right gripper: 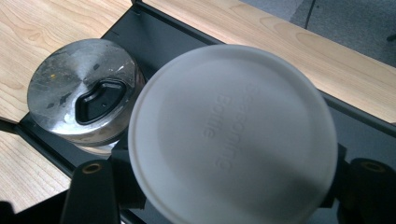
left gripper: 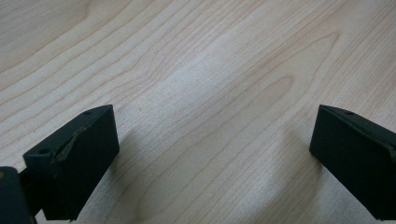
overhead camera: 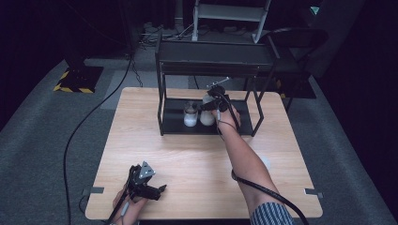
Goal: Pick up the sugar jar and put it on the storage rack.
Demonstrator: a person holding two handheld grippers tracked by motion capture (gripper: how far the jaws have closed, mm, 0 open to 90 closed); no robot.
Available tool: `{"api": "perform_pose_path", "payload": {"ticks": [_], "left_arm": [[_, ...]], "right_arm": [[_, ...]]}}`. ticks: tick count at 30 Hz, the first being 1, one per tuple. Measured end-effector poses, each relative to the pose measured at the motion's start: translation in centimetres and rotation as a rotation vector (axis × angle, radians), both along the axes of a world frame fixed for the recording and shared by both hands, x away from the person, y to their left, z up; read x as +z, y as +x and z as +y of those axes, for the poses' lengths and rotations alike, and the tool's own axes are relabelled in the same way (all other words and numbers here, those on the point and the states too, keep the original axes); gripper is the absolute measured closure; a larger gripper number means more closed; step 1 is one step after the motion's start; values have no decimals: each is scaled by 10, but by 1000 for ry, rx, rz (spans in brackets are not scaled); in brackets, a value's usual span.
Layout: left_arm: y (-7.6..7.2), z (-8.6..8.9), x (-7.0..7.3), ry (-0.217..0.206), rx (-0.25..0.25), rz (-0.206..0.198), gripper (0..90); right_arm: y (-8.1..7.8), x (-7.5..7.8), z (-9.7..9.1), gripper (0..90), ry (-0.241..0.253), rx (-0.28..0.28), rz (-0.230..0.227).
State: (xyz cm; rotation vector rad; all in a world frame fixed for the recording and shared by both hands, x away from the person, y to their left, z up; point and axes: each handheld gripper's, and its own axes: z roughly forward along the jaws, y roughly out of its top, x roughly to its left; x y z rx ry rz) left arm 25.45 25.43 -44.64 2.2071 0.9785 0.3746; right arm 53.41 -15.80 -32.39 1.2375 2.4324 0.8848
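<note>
The right tool (overhead camera: pixel 210 106) was clamped on the white-lidded bottle (right gripper: pixel 232 135) on the black rack's (overhead camera: pixel 167 125) lower shelf, just beside a metal-lidded jar (right gripper: pixel 83 93). Near the table's (overhead camera: pixel 187 154) front edge, the left tool (overhead camera: pixel 155 190) rested with jaws apart.

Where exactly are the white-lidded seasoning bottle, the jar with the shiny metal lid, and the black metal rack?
White-lidded seasoning bottle (right gripper: pixel 232 135): right gripper view, middle of its round lid.
Jar with the shiny metal lid (right gripper: pixel 81 88): right gripper view, top of the lid.
Black metal rack (overhead camera: pixel 213 52): high view, its top shelf.

"Seasoning Bottle" embossed on the white lid (right gripper: pixel 232 135).
</note>
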Motion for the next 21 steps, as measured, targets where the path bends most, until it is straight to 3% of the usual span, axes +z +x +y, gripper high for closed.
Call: {"api": "perform_pose_path", "payload": {"ticks": [3, 8, 13, 21], "left_arm": [[0, 0, 0, -1, -1, -1, 13], [0, 0, 0, -2, -1, -2, 13], [0, 0, -1, -3, 0, -2, 13], [0, 0, -1, -2, 0, -2, 13]], "right_arm": [[1, 1, -3, 193, 19, -8, 7], [-7, 9, -6, 133, 38, -4, -11], [-25, 23, -13, 86, 48, -1, -62], [-60, 48, -45, 25, 105, 33, -123]]}}
